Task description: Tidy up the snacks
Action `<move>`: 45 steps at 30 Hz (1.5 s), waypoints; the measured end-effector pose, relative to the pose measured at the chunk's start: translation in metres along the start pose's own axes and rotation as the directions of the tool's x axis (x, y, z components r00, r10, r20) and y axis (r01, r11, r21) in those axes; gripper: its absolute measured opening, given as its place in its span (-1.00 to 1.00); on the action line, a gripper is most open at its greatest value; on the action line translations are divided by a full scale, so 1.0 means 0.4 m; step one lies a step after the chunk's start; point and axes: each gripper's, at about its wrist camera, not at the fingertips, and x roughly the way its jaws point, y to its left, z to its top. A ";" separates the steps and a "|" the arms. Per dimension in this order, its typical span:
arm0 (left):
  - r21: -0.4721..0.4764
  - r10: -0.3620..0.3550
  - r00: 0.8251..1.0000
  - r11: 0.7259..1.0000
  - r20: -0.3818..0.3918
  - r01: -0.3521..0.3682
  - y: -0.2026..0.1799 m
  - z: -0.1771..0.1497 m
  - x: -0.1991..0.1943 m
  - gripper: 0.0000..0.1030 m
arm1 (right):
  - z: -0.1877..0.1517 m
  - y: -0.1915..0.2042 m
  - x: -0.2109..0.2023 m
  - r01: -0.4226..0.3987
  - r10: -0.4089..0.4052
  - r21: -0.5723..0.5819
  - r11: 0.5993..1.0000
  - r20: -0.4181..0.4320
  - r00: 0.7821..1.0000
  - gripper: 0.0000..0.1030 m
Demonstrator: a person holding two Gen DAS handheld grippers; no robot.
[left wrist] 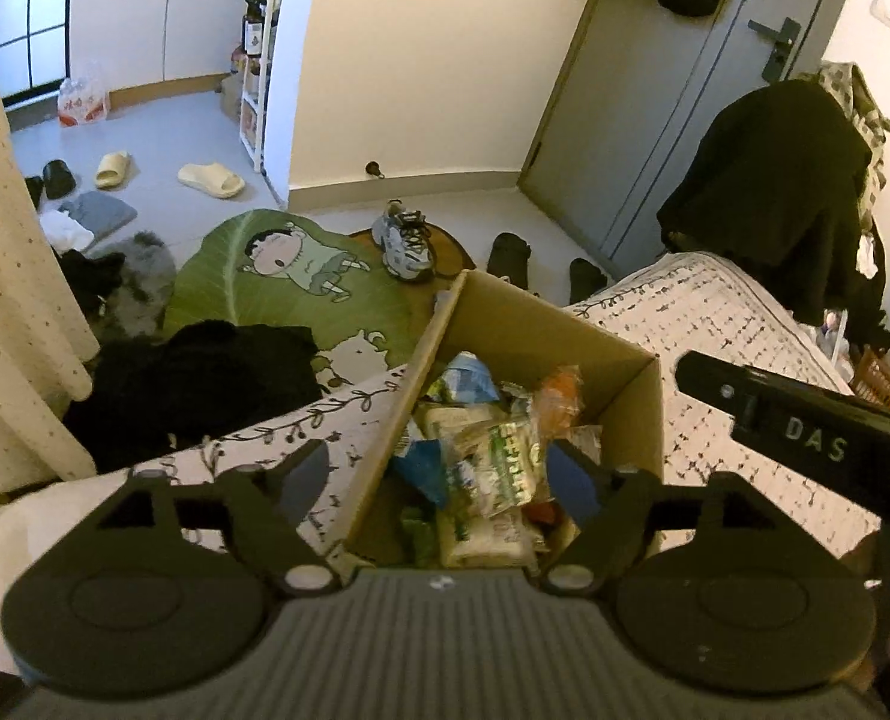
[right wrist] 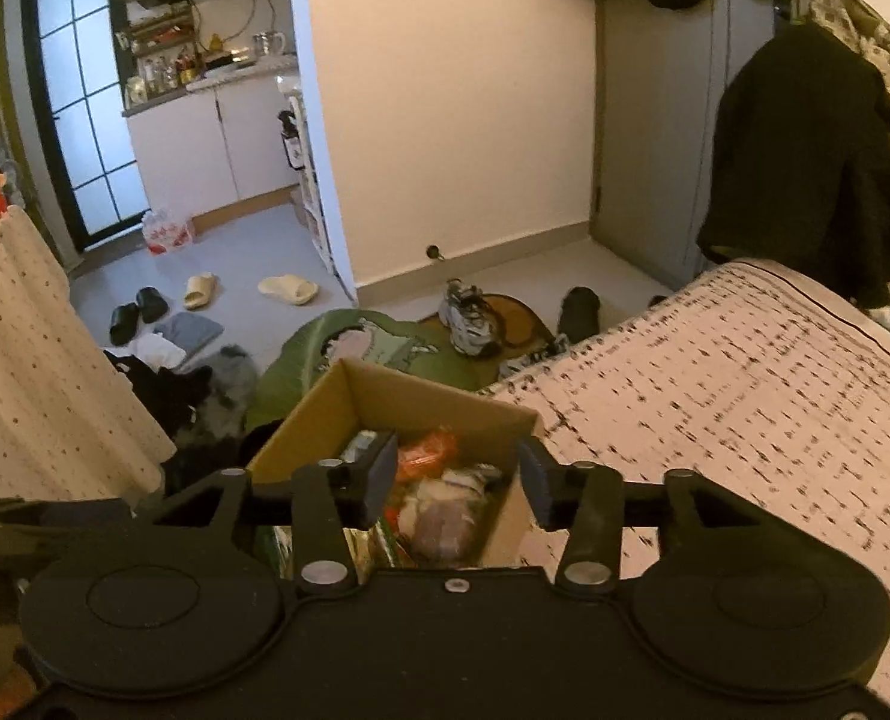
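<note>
The room had cream walls [right wrist: 457,120] and a pale grey floor [left wrist: 162,138]. A grey door [left wrist: 673,96] with a dark handle stood at the right, dark clothes hanging above it. A bed [right wrist: 745,372] with a patterned cover filled the right side. On the floor lay a green cartoon rug [left wrist: 288,282], 2 cream slippers [left wrist: 210,180] and sneakers [left wrist: 402,240]. White kitchen cabinets [right wrist: 216,144] stood beside a glass-paned door [right wrist: 78,102].

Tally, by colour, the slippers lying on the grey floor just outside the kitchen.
Cream foam slide slippers: 2
Black slippers: 2
Total: 4
</note>
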 end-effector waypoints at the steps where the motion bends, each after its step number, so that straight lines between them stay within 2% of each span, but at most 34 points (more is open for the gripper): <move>1: -0.002 -0.003 1.000 1.000 -0.003 0.003 0.004 0.001 -0.006 0.58 | -0.003 0.000 -0.005 0.006 -0.006 -0.001 1.000 -0.005 1.000 -0.06; 6: 0.002 -0.011 1.000 1.000 -0.008 0.011 0.012 -0.001 -0.038 0.59 | -0.024 -0.005 -0.040 0.025 -0.025 0.003 1.000 -0.029 0.999 -0.05; 11: 0.016 -0.013 1.000 1.000 -0.002 0.013 0.011 -0.001 -0.074 0.60 | -0.038 -0.005 -0.090 0.032 -0.031 0.004 0.999 -0.049 0.998 0.04; 16: 0.036 -0.024 1.000 0.999 0.015 0.023 0.011 -0.002 -0.116 0.62 | -0.051 0.006 -0.134 0.048 -0.048 -0.001 0.999 -0.044 0.998 0.23; 19: 0.047 -0.034 0.999 0.998 0.026 0.033 0.012 -0.003 -0.137 0.73 | -0.056 0.013 -0.154 0.065 -0.064 0.012 0.998 -0.052 0.997 0.32; 20: 0.051 -0.039 0.999 0.998 0.031 0.037 0.011 -0.006 -0.145 0.75 | -0.058 0.013 -0.166 0.066 -0.066 0.014 0.998 -0.042 0.997 0.43; 22: 0.064 -0.051 0.998 0.997 0.034 0.049 0.009 -0.009 -0.157 0.77 | -0.062 0.018 -0.193 0.074 -0.074 0.014 0.997 -0.016 0.997 0.80; 25: 0.081 -0.053 0.998 0.995 0.039 0.050 0.007 -0.018 -0.176 0.90 | -0.069 0.017 -0.224 0.092 -0.092 0.035 0.995 0.006 0.996 0.96; 28: 0.102 -0.063 0.997 0.993 0.051 0.057 0.006 -0.029 -0.196 0.98 | -0.085 0.006 -0.255 0.122 -0.123 0.074 0.990 0.005 0.992 1.00; 34: 0.141 -0.089 0.993 0.987 0.077 0.078 -0.005 -0.039 -0.238 1.00 | -0.136 -0.013 -0.314 0.176 -0.178 0.110 0.978 0.012 0.984 1.00; 45: 0.213 -0.161 0.981 0.968 0.107 0.136 -0.029 -0.093 -0.306 0.99 | -0.210 -0.040 -0.402 0.186 -0.198 0.207 0.960 0.040 0.979 1.00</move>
